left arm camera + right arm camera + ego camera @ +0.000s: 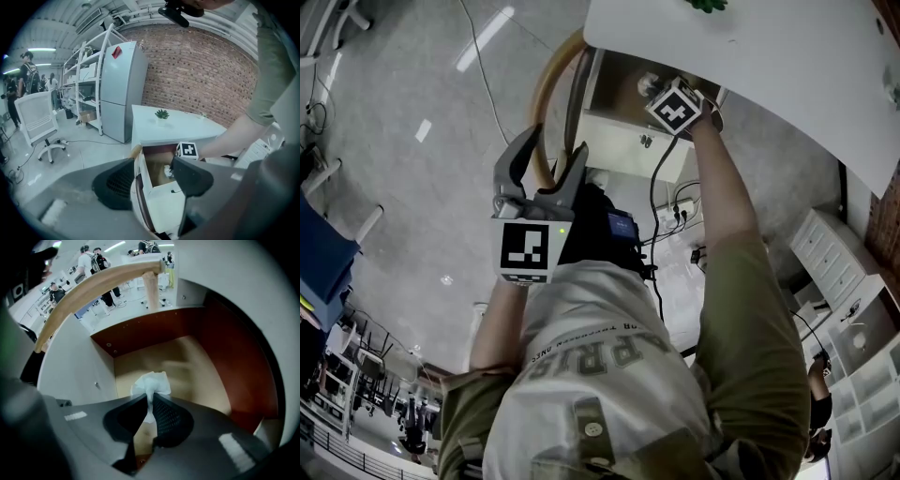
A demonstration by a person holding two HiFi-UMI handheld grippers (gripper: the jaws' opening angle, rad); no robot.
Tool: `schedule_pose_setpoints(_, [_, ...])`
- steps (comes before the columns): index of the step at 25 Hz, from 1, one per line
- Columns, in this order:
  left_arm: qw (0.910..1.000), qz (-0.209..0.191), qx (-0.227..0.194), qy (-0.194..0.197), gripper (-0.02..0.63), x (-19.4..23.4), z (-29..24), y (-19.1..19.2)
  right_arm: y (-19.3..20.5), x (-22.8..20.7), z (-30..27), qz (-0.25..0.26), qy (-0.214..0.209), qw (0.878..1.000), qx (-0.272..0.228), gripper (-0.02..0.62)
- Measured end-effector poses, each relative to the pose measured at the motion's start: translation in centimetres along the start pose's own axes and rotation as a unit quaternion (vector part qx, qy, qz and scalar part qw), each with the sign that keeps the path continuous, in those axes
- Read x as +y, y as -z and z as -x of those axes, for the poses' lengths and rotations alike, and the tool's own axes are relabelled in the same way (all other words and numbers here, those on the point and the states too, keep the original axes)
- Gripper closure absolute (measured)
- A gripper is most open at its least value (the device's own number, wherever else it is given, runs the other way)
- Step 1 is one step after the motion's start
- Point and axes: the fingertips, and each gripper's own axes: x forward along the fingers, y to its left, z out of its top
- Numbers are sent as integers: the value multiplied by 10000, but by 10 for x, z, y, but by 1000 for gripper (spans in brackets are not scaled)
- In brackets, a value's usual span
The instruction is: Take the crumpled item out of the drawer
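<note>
Your right gripper [149, 401] is reached into the open drawer [154, 329] under the white desk [178, 126]. Its jaws are closed tight on the crumpled paper [151, 383]: a thin twist of it is pinched between the pads, and the white bulk fans out just past the tips. The paper is low inside the drawer, over the tan floor and nearer the white side wall than the red-brown one; you cannot tell whether it touches the floor.

Your left gripper [153, 161] hangs in front of your chest, well back from the drawer. Its jaws stand apart with nothing between them, and it points toward the drawer's white front.

In the left gripper view, the right gripper's marker cube [187, 150] sits at the drawer's top edge, just under the desk's rim. A small green plant [162, 114] stands on the desk. A curved wooden rail [93, 282] arcs beside the drawer.
</note>
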Motion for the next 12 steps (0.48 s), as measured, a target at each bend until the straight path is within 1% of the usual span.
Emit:
schedule_pose_setpoints(7, [9998, -49, -149, -88, 333, -1, 15, -9, -16, -4, 44, 353, 330, 9981, -388, 555])
schedule_pose_setpoints(12, [9996, -110, -238, -113, 333, -8, 27, -11, -13, 5, 74, 200, 483, 9963, -678, 555])
